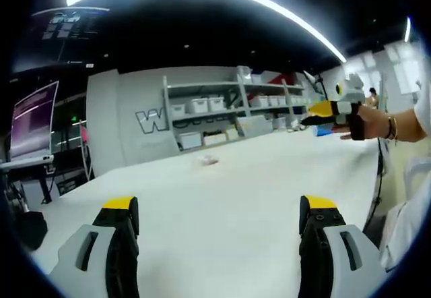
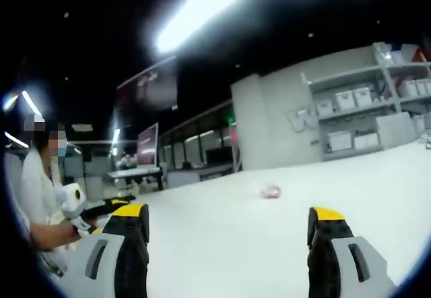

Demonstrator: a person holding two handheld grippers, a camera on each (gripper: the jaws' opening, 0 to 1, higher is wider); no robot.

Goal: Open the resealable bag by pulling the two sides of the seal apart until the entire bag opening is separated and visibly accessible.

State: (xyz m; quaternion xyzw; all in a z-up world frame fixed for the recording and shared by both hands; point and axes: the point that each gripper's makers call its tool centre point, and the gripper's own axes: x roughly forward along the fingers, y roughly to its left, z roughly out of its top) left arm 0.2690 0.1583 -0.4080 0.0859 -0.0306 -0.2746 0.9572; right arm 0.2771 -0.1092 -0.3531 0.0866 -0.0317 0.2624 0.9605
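Observation:
A small pinkish bag (image 1: 209,160) lies far out on the white table (image 1: 222,203), alone and well beyond both grippers; in the right gripper view the bag (image 2: 271,191) is a small blurred spot. My left gripper (image 1: 219,207) is open above the table with nothing between its yellow-tipped jaws. My right gripper (image 2: 229,214) is also open and holds nothing. The right gripper (image 1: 322,112), held by a hand (image 1: 363,119), comes into the left gripper view from the right, raised above the table. The left gripper (image 2: 108,207) shows at the left of the right gripper view.
Grey shelves (image 1: 222,106) with white bins stand behind the table against a grey wall. A monitor (image 1: 32,119) on a desk stands to the left. A person (image 2: 37,190) in white sits at the table's edge.

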